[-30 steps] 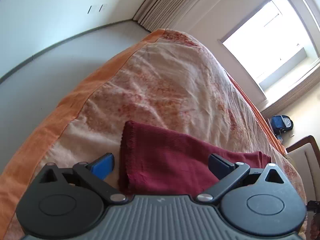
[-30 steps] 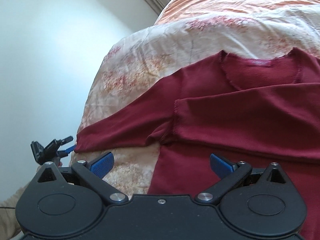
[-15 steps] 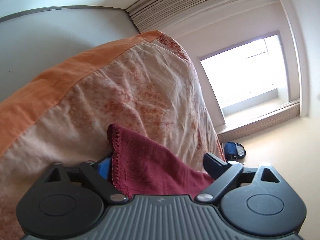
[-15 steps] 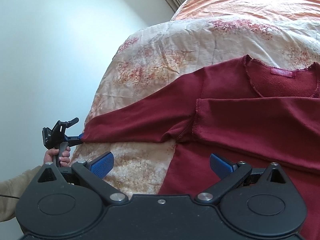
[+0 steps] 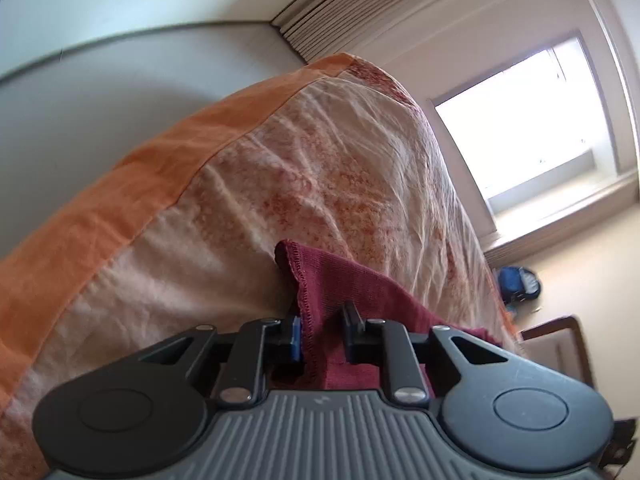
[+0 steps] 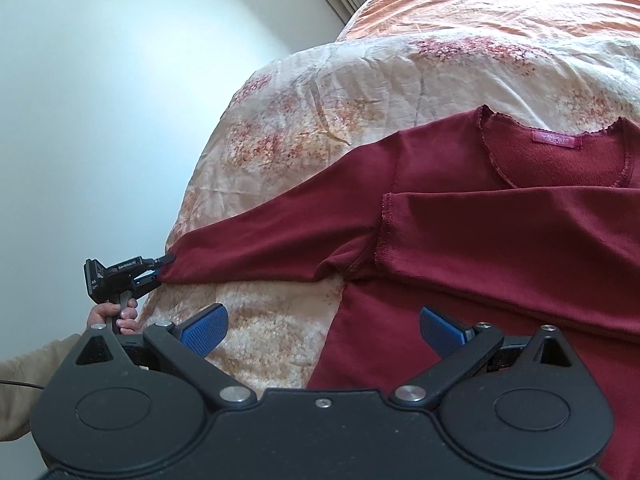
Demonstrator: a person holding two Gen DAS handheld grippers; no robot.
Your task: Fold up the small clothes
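A dark red long-sleeved sweater [image 6: 500, 248] lies flat on the flowered bedspread [image 6: 360, 92], neck label up. One sleeve [image 6: 520, 228] is folded across the chest. The other sleeve [image 6: 280, 244] stretches out left to the bed's edge. There my left gripper [image 6: 164, 266] pinches its cuff. In the left wrist view the jaws of the left gripper [image 5: 322, 320] are closing, with the stitched cuff [image 5: 320, 276] bunched between the pads. My right gripper [image 6: 322, 326] hovers open over the sweater's lower side edge, holding nothing.
A person's hand [image 6: 114, 316] grips the left tool's handle beside the bed. The bedspread has an orange border [image 5: 140, 192] along a pale wall. Beyond the bed are a bright window [image 5: 532, 128], curtains [image 5: 348, 12], a blue bag [image 5: 518, 284] on the floor and a chair [image 5: 560, 344].
The left gripper's jaws went from wide open to nearly together around the sleeve cuff, and it dropped lower at the bed's edge. The right gripper stayed open and nearly still.
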